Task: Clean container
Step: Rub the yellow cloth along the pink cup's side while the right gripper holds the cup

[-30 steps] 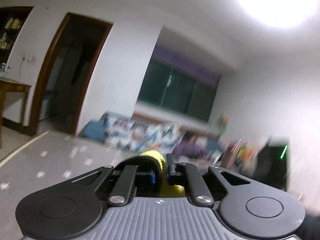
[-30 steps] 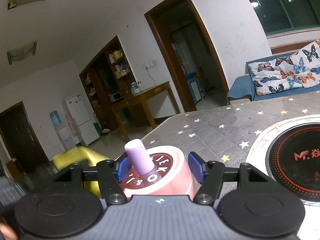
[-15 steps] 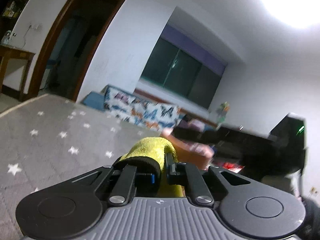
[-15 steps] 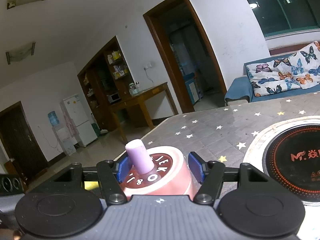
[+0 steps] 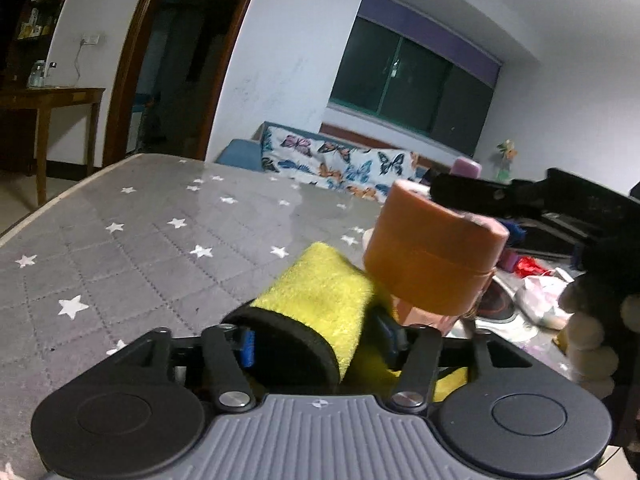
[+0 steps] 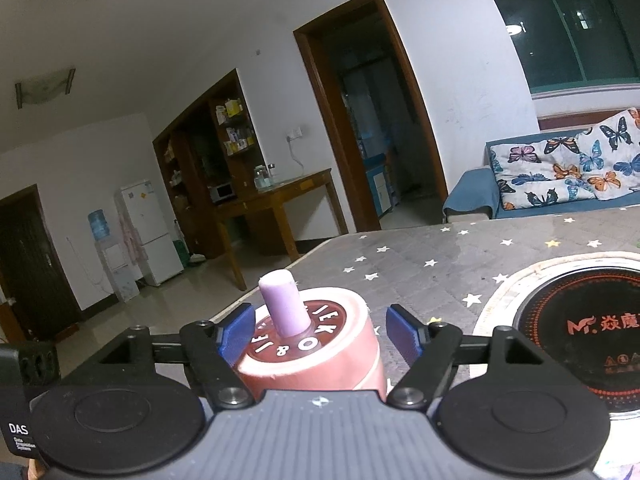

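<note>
Since one second ago, the left gripper (image 5: 316, 344) has swung from facing the room to facing the pink container (image 5: 434, 252), and its yellow cloth (image 5: 320, 300) now lies just beside the container's side. Its jaws are clamped on this cloth. The right gripper (image 6: 318, 334) holds the container (image 6: 316, 356) above the star-patterned table (image 6: 420, 256), next to the induction cooker (image 6: 592, 332); its jaws sit around the body, though the right pad shows a small gap. Whether wiping is starting or nearly finished, the pictures cannot settle; no dirt is visible.
</note>
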A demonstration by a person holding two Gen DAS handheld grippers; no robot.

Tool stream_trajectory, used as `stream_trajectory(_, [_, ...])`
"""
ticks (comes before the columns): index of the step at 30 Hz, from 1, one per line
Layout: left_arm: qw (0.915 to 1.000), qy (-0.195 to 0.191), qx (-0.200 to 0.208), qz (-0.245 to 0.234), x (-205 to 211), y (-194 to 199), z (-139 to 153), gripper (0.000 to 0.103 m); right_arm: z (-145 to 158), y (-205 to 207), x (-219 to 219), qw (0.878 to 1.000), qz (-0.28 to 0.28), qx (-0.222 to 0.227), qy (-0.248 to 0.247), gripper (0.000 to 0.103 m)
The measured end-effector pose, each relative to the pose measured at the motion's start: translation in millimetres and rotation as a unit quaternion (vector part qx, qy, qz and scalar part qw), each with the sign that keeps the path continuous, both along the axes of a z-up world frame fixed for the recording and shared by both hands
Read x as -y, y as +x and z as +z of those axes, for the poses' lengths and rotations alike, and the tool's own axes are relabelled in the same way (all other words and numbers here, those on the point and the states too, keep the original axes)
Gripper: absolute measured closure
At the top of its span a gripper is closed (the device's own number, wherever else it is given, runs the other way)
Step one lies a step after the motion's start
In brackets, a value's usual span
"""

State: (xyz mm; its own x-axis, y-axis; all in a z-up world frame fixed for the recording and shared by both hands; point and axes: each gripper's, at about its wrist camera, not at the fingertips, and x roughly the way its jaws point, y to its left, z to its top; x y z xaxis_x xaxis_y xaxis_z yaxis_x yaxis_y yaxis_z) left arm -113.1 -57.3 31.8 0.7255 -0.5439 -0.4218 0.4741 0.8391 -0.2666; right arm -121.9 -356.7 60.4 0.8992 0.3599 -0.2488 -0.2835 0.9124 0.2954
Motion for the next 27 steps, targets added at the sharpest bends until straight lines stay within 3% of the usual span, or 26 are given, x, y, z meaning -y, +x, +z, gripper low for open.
stream_trajectory(3, [0.9997,0.015,-0.009,0.014,0,0,-1,0.020,1,-3,0,1.000,-0.003,0.001,-0.002,0.025])
stream_trajectory(6, [0.9979,0.052,-0.013,0.035,6,0,-3,0.000,2,-7,0,1.000,-0.005,0.003,-0.007,0.024])
stream_trajectory(10, [0.9961,0.079,-0.016,0.036,11,-1,-5,0.000,3,-13,-1,1.000,-0.008,0.007,-0.014,0.022])
stream_trajectory(27, [0.9934,0.094,-0.037,0.055,14,6,-3,0.000,4,-43,-2,0.998,-0.027,0.022,-0.047,0.016])
